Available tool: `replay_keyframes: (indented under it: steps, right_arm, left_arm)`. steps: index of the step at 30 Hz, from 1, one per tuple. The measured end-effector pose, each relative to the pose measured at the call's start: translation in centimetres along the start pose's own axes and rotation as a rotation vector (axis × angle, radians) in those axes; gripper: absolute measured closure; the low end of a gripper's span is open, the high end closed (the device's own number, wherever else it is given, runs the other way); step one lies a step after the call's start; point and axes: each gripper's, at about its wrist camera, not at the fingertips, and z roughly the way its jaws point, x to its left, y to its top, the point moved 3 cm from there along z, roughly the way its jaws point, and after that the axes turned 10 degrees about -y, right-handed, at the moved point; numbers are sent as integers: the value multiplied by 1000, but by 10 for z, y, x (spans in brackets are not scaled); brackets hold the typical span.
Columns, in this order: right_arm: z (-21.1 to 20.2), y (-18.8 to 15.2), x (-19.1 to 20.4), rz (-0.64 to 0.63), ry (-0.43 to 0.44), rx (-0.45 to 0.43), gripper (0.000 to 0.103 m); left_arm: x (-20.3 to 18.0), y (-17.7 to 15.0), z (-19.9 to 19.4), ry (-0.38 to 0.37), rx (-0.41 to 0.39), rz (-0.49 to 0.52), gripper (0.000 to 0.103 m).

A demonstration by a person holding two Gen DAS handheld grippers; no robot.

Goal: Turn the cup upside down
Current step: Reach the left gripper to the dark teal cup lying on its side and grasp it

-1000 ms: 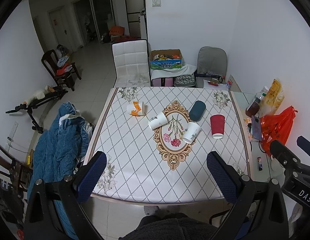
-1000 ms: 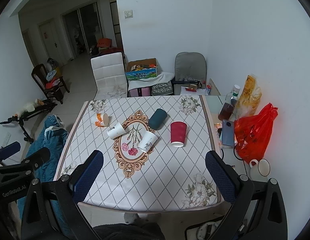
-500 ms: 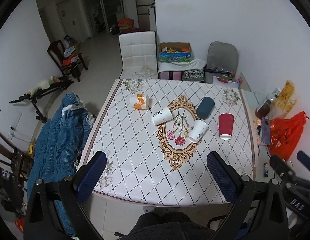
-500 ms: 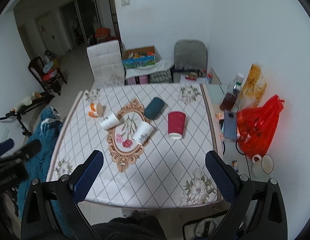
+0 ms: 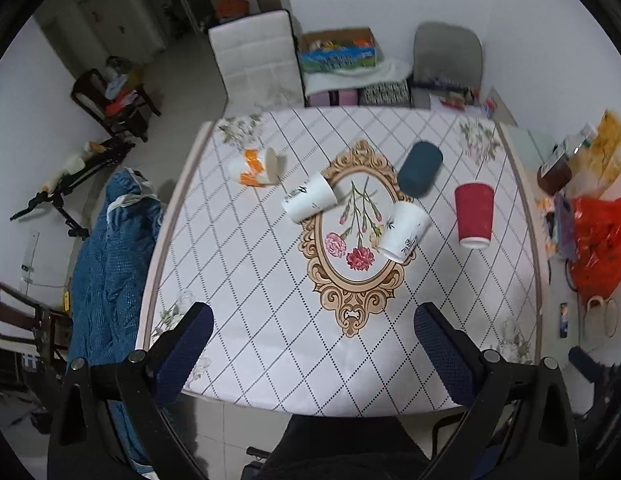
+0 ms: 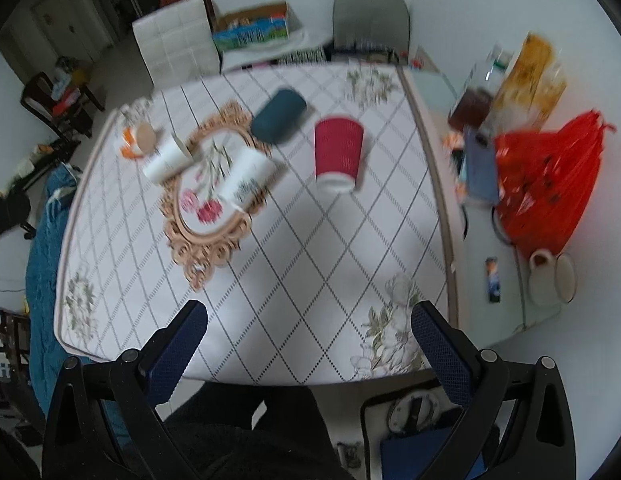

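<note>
Several cups are on the white diamond-patterned table (image 5: pixel 250 280). A red ribbed cup (image 5: pixel 473 214) (image 6: pixel 337 157) stands with its wide end up at the right. Two white cups lie on their sides, one (image 5: pixel 309 203) (image 6: pixel 168 159) left of the floral medallion and one (image 5: pixel 402 226) (image 6: pixel 246 180) on its right edge. A dark teal cup (image 5: pixel 419 169) (image 6: pixel 279 116) and an orange-and-white cup (image 5: pixel 257 166) (image 6: pixel 137 139) also lie on their sides. My left gripper (image 5: pixel 312 346) and right gripper (image 6: pixel 308 342) are open and empty, above the table's near edge.
A side surface at the right holds a red plastic bag (image 6: pixel 550 184), a bottle (image 6: pixel 472 104), a snack bag (image 6: pixel 530 76), a phone (image 6: pixel 479 168) and a white mug (image 6: pixel 544 278). A blue quilt (image 5: pixel 110 260) hangs left of the table. Chairs (image 5: pixel 256 54) stand behind it.
Both grippers have moved closer to the table and tilted down, so the cups look larger. The right view shifted toward the red cup. No cup has moved.
</note>
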Motion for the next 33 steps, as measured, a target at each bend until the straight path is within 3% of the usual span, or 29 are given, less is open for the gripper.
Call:
replay_keyframes:
  steps: [8, 24, 33]
  right_arm:
    - [85, -7, 14, 8, -2, 159, 0]
    - [199, 7, 38, 26, -3, 426, 0]
    - [232, 24, 37, 102, -34, 480, 0]
  left_arm:
    - [-13, 46, 85, 15, 118, 74, 0]
    - [-59, 164, 240, -31, 301, 223, 0]
    - [-118, 200, 316, -65, 359, 407, 0]
